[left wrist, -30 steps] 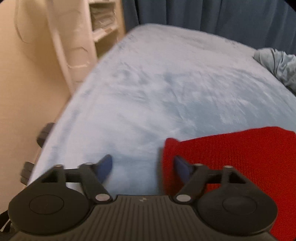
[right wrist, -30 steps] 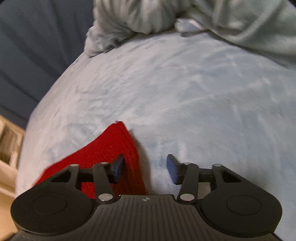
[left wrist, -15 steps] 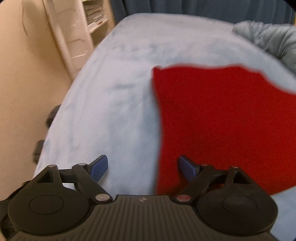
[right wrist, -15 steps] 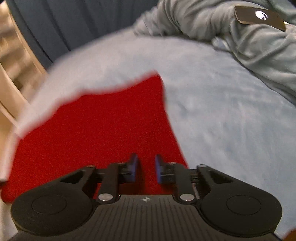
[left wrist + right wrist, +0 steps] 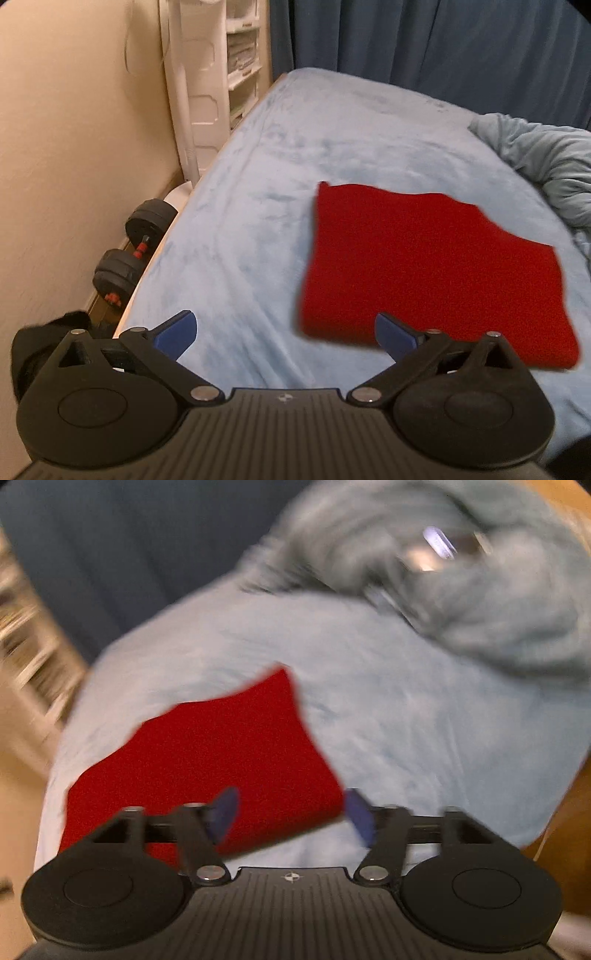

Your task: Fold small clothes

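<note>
Bed (image 5: 280,192) fills both views, covered in a pale blue fleecy sheet, no bench in sight. Dark blue curtain (image 5: 443,44) hangs behind its far edge. Cream wall (image 5: 74,147) runs along its left side in the left wrist view, with a white shelf unit (image 5: 210,92) in the corner.

Rumpled grey-blue duvet (image 5: 546,162) is heaped at the right end of the bed. In the right wrist view, which is motion-blurred, a shiny flat object (image 5: 439,550) lies on that heap; too smeared to identify.

Red knitted cloth (image 5: 424,266) lies flat on the sheet as a rough rectangle, right of the bed's middle, well apart from the duvet. Near edge sits just ahead of both grippers.

Black dumbbell (image 5: 133,251) with red collars on the floor between bed and wall. Dark bundle (image 5: 44,332) beside it, not identifiable.

Left gripper (image 5: 284,332): jaws spread wide, having just been opening; nothing between the blue fingers (image 5: 177,330), which hang clear of the cloth.

Right gripper (image 5: 291,816): jaws also apart, having just been opening. The cloth's near corner shows between the fingers (image 5: 223,812) but below them, not gripped.
</note>
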Available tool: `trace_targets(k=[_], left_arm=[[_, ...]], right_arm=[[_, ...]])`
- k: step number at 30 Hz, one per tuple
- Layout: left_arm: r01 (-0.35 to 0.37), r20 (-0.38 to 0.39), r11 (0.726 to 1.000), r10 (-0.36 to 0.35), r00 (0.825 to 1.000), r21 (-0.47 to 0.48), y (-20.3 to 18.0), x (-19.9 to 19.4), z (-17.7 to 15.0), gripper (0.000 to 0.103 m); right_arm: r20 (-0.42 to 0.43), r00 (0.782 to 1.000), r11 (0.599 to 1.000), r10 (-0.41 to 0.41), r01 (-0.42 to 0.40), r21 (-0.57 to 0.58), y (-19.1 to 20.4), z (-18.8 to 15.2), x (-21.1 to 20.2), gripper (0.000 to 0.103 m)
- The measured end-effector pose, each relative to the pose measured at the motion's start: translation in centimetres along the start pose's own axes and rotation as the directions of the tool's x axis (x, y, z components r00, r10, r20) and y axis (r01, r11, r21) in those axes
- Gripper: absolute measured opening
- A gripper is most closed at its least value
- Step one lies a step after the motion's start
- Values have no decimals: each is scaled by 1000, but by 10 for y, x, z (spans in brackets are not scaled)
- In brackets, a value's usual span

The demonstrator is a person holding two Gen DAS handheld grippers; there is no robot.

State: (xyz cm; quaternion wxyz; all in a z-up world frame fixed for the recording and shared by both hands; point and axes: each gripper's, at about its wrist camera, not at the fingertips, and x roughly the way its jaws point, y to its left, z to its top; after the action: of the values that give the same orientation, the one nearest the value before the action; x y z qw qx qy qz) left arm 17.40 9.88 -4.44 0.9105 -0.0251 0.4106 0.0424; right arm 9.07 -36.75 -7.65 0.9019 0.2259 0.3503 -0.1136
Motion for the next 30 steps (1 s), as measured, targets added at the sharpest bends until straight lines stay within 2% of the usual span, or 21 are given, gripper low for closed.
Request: trace_targets(k=[2, 4, 9, 14, 21, 30], left_arm=[[6, 17, 1000, -6, 1000, 20, -15, -28, -13, 103], [0, 14, 999, -1, 1000, 45, -31, -49, -28, 103], [-10, -1, 993, 10, 1000, 118, -51, -78, -63, 103], [13, 4, 991, -14, 1000, 135, -55, -92, -80, 103], [21, 34, 991, -25, 999, 135, -55, -103, -84, 103], [29, 33, 988, -35, 999, 150, -57, -106, -85, 103]], right_arm=[[56, 998, 990, 21, -13, -142, 30, -17, -33, 93], [99, 995, 976, 30, -8, -217, 50, -36, -58, 94], [107, 994, 973, 18, 7, -231, 63, -76, -85, 94], [128, 991, 969, 31, 1, -246, 71, -96, -106, 94], [124, 989, 959, 79, -42, -280, 79, -104, -123, 94], [116, 990, 965, 77, -44, -260, 79, -103, -125, 94]])
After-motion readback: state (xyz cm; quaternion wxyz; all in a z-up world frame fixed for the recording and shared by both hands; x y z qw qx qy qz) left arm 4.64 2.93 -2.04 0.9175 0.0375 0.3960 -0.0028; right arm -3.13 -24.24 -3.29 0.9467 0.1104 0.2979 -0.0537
